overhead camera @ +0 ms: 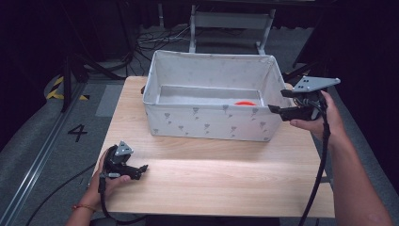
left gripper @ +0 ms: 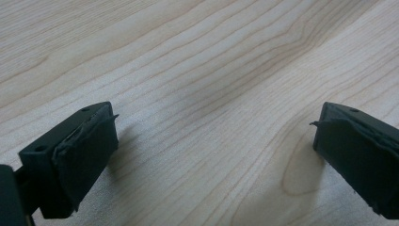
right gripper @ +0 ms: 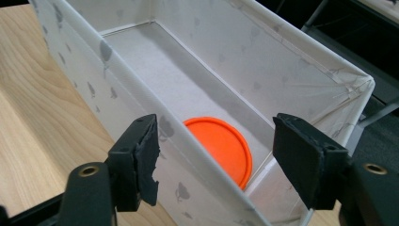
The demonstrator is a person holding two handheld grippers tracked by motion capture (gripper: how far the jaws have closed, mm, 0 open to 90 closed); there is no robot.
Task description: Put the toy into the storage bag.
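Observation:
A white fabric box (overhead camera: pixel 207 122) with grey prints stands at the back of the wooden table (overhead camera: pixel 211 179). An orange disc (overhead camera: pixel 244 103) lies flat on its floor at the right end, also seen as the orange disc (right gripper: pixel 223 148) in the right gripper view. My right gripper (overhead camera: pixel 277 101) hovers at the box's right end, open and holding nothing, its jaws straddling the box's near wall (right gripper: pixel 155 136). My left gripper (overhead camera: pixel 141 170) rests low over the table's front left, open, with only bare wood (left gripper: pixel 211 122) between its jaws.
Beyond the table lie a grey floor with cables (overhead camera: pixel 155 40) and a white metal frame (overhead camera: pixel 230 21). A black-and-yellow marked strip (overhead camera: pixel 56 87) and a floor number 4 (overhead camera: pixel 77 133) are at left. Bare tabletop spreads in front of the box.

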